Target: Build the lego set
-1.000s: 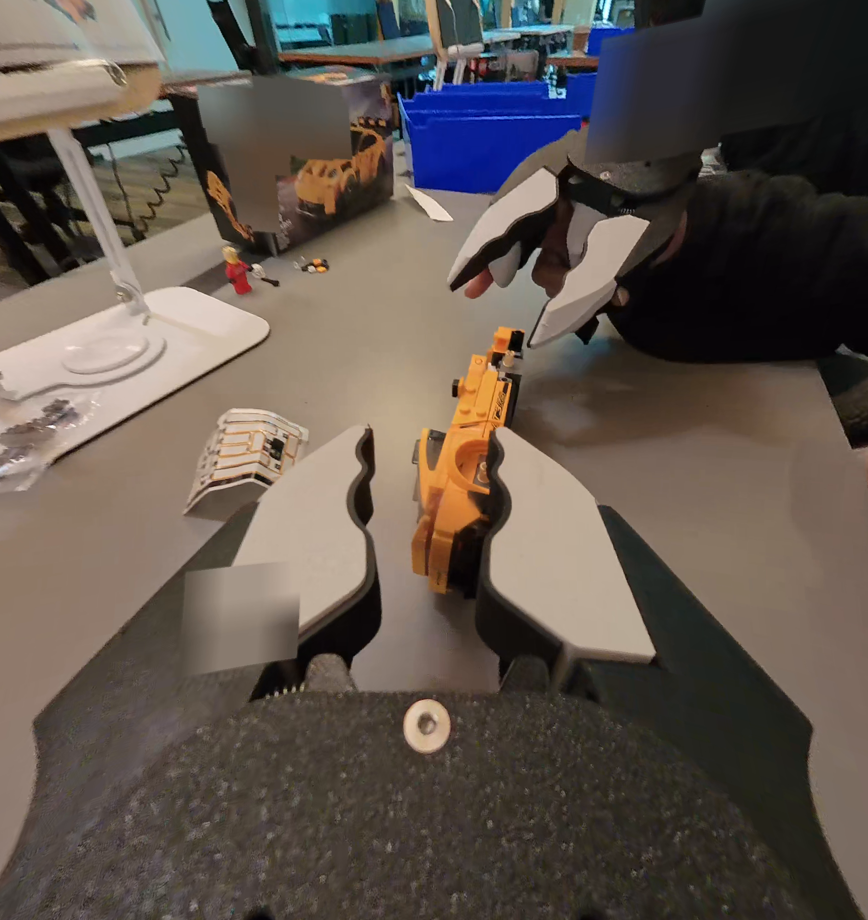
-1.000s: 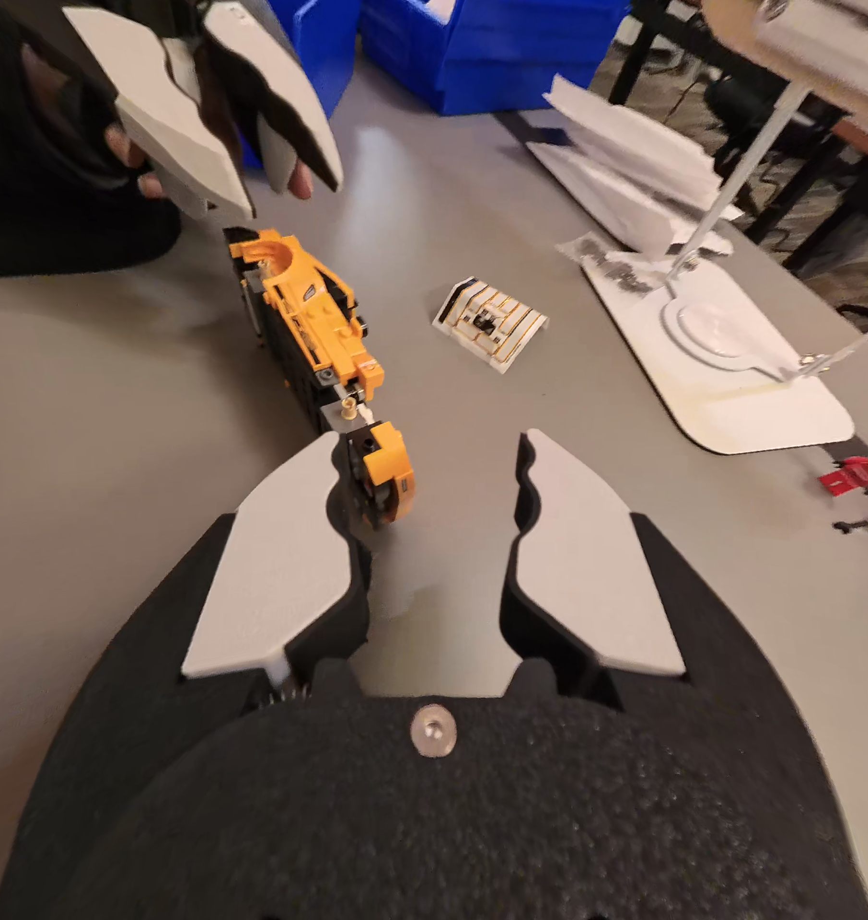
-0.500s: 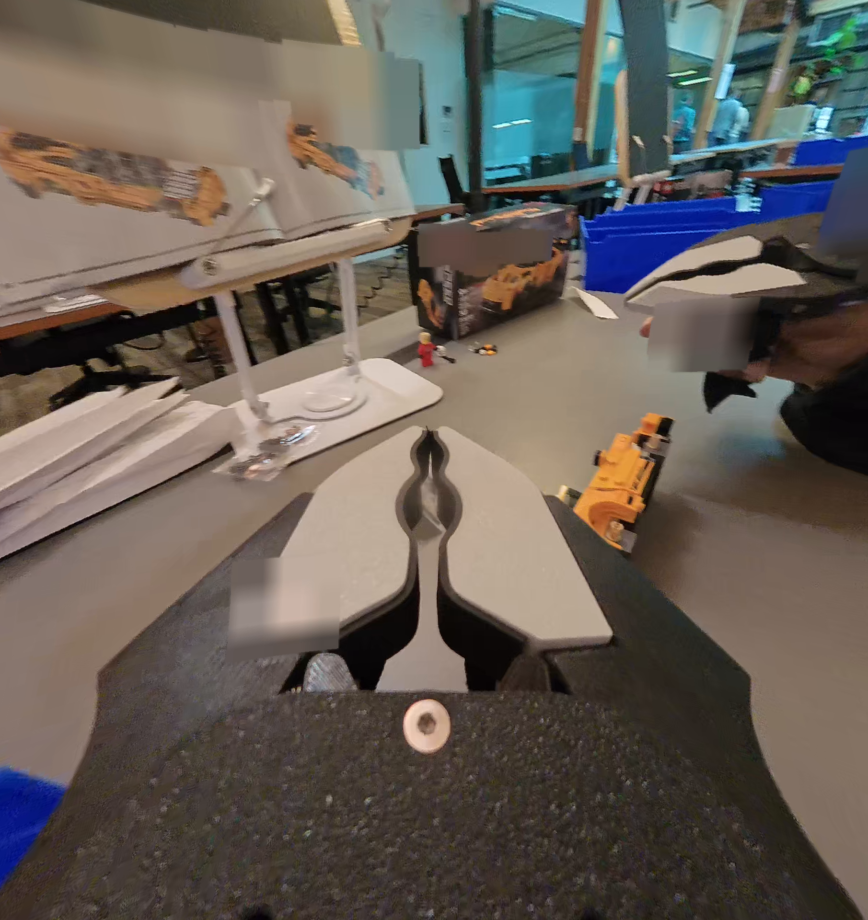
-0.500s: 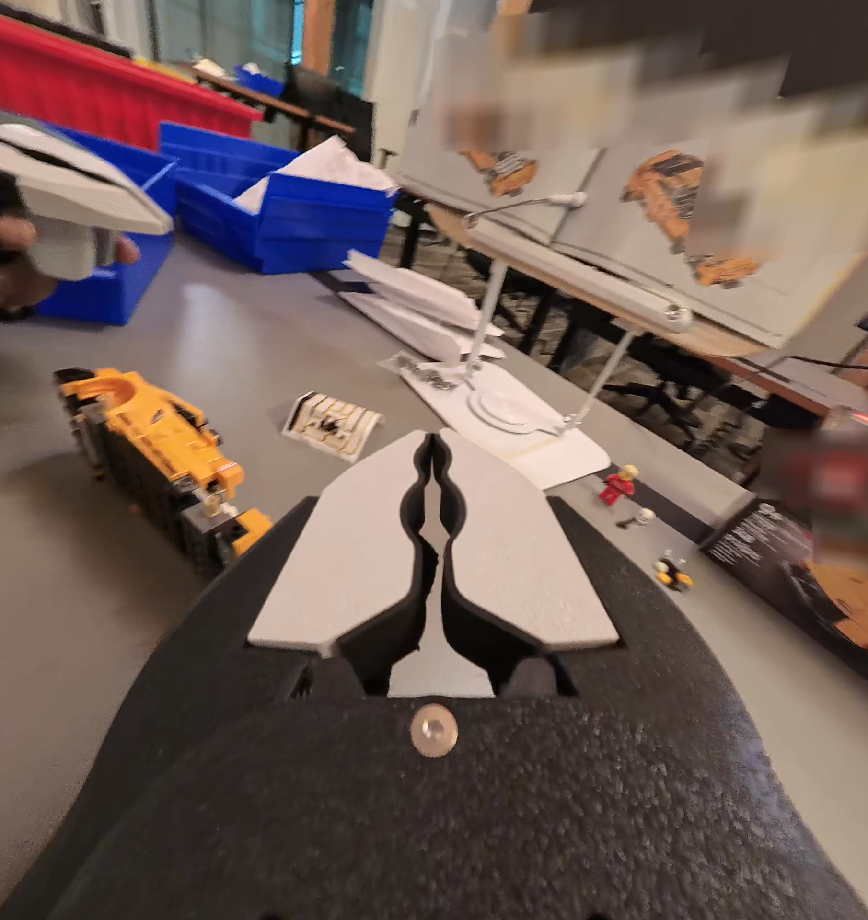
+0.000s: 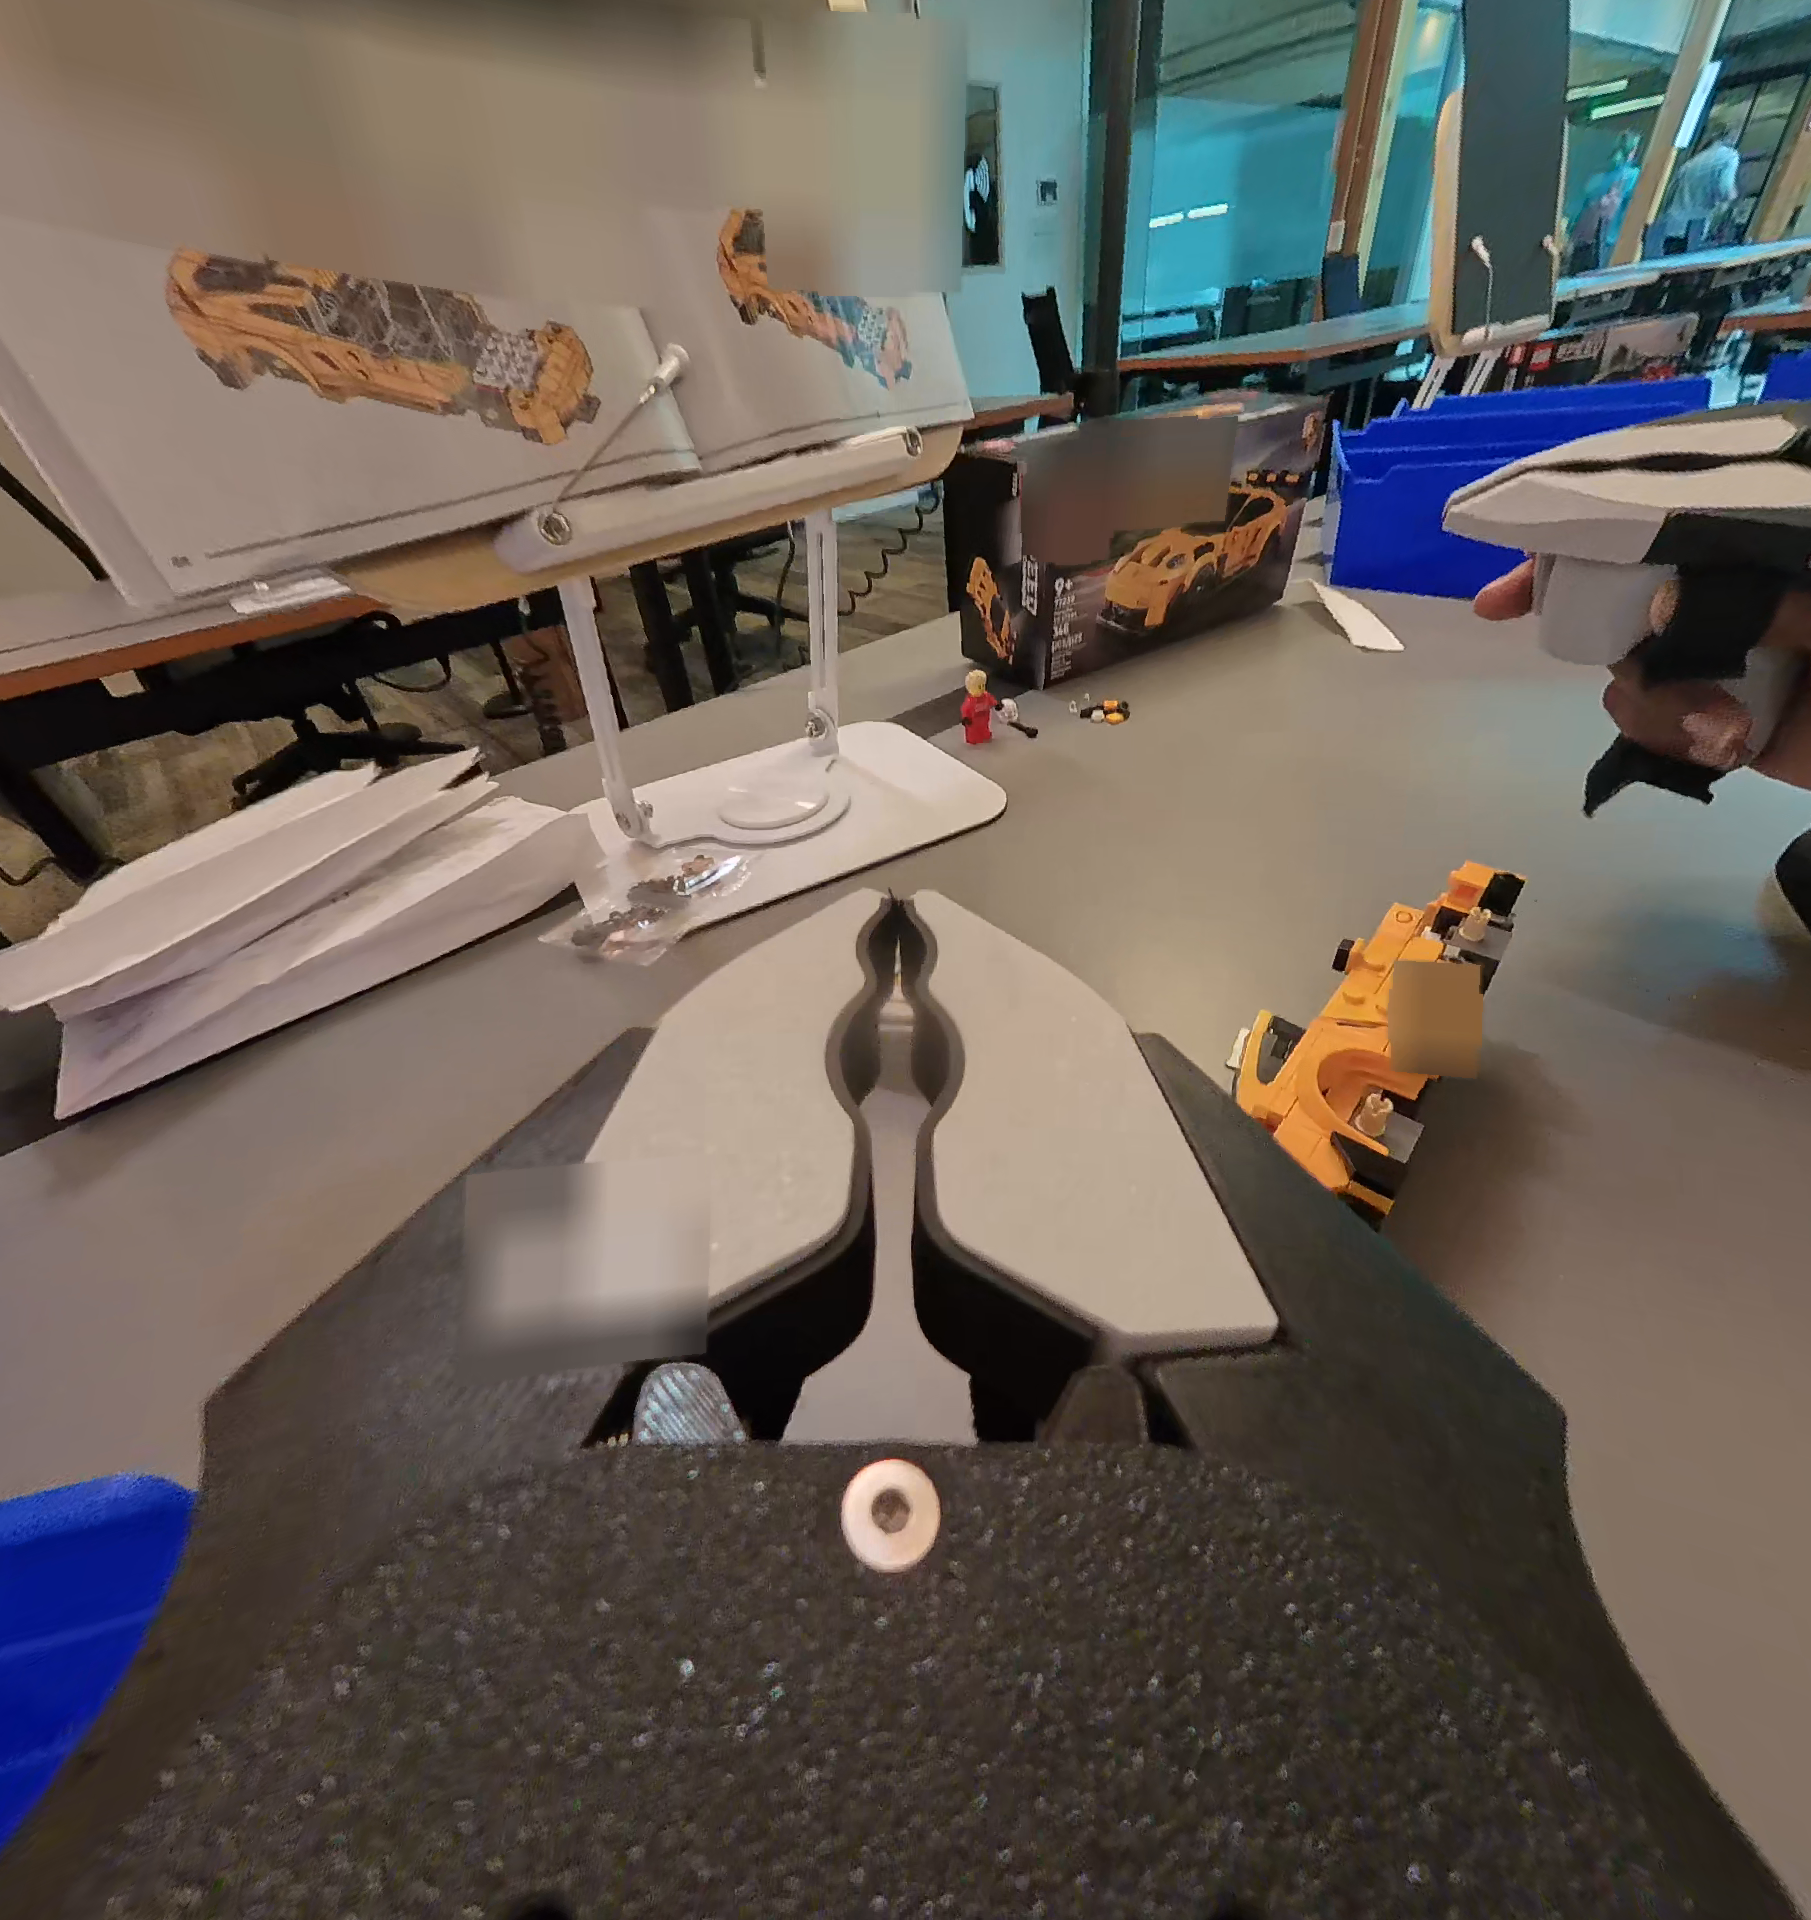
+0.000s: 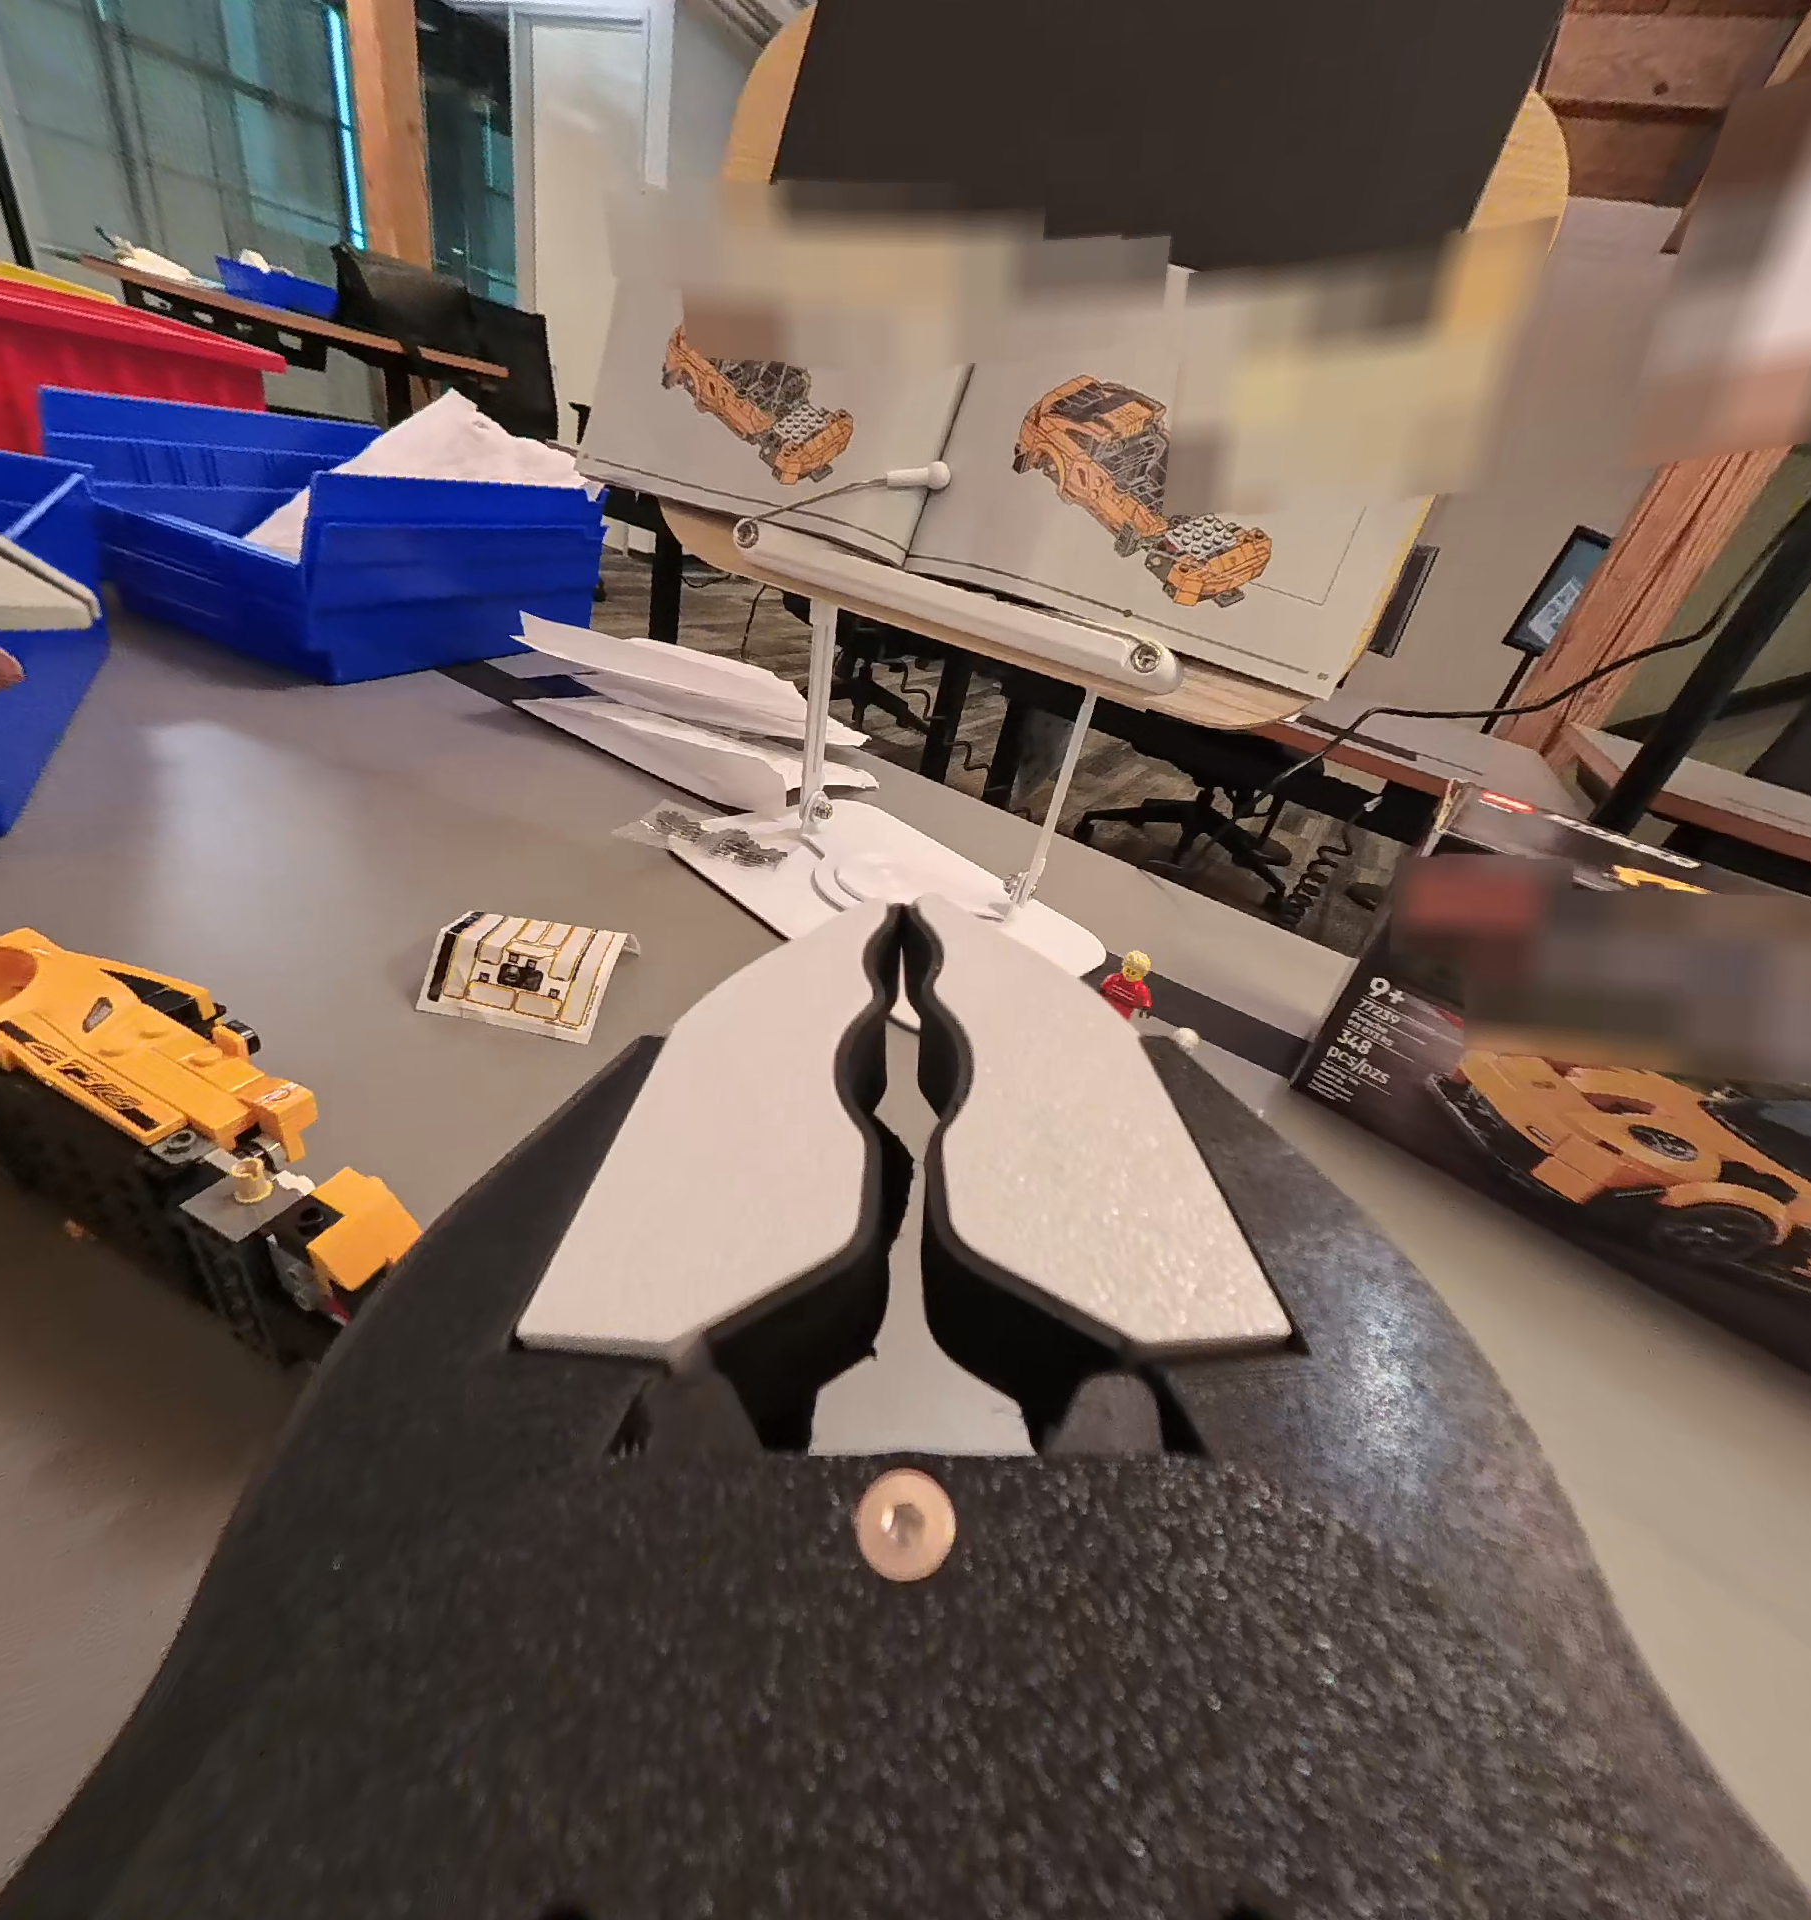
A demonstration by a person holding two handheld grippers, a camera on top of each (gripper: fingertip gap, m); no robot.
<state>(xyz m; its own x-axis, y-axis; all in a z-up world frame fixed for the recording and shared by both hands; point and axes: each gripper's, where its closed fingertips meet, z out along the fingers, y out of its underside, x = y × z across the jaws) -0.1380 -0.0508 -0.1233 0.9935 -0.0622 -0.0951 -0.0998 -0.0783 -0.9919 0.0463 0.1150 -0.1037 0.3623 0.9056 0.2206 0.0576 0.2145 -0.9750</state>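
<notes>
Both grippers are held above the table (image 5: pixel 1503 1351) with nothing gripped. The left gripper (image 5: pixel 893 914) is seen with its fingers closed together; the right gripper (image 6: pixel 901 920) likewise. The partly built orange lego car (image 5: pixel 1374 1049) lies on the table, right of the left fingers and left of the right fingers.

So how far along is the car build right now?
Partly done: the orange car body lies on the table with bare studs and no wheels visible. Nothing is in hand; the left gripper and right gripper are both shut and empty, raised toward the instruction booklet. Left to use: the sticker sheet, a bag of small parts and loose bits beside the box.
</notes>
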